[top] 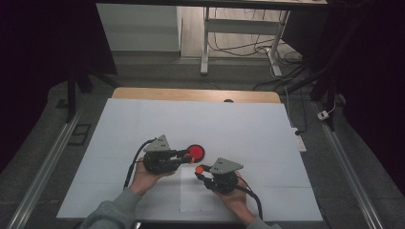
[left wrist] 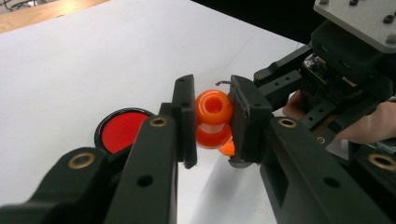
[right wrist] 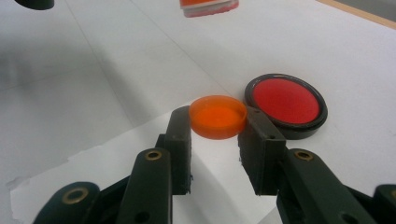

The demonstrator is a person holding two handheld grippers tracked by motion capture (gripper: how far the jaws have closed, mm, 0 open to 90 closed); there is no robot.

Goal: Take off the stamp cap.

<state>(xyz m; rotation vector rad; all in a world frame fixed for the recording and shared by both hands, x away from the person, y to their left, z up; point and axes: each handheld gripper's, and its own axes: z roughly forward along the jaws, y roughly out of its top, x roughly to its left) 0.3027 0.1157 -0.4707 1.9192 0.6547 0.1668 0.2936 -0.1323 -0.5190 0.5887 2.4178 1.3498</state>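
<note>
— What have you got there?

— In my left gripper [left wrist: 212, 119] I'm pinching a small orange translucent plastic bottle [left wrist: 213, 116] by its neck, the open mouth turned toward the camera that rides on that gripper. My right gripper [right wrist: 218, 128] is clamped on the bottle's shallow orange plastic cap [right wrist: 218, 116], one pad on each side of the rim, hollow side up. Both are held off the white table cover [top: 143, 124], near its front middle, with the cap just beside the bottle.

— How do they feel likely to behave?

— Light, I'd judge, both of them. The bottle looks like thin glossy plastic, so it may be slick between my pads and could give a little if I squeezed hard. The neck is the stiffest place to hold, and that is where I have it. The cap looks stiffer but shallow; a grip across the rim leaves little to hold, so it could pop out if I tilt it.

— Anything near to mind?

— A round red disc with a black rim [right wrist: 286, 103] lies flat on the cover just past the cap, apart from both. Farther off there's an orange-and-white object [right wrist: 208, 7] I can't make out.
</note>
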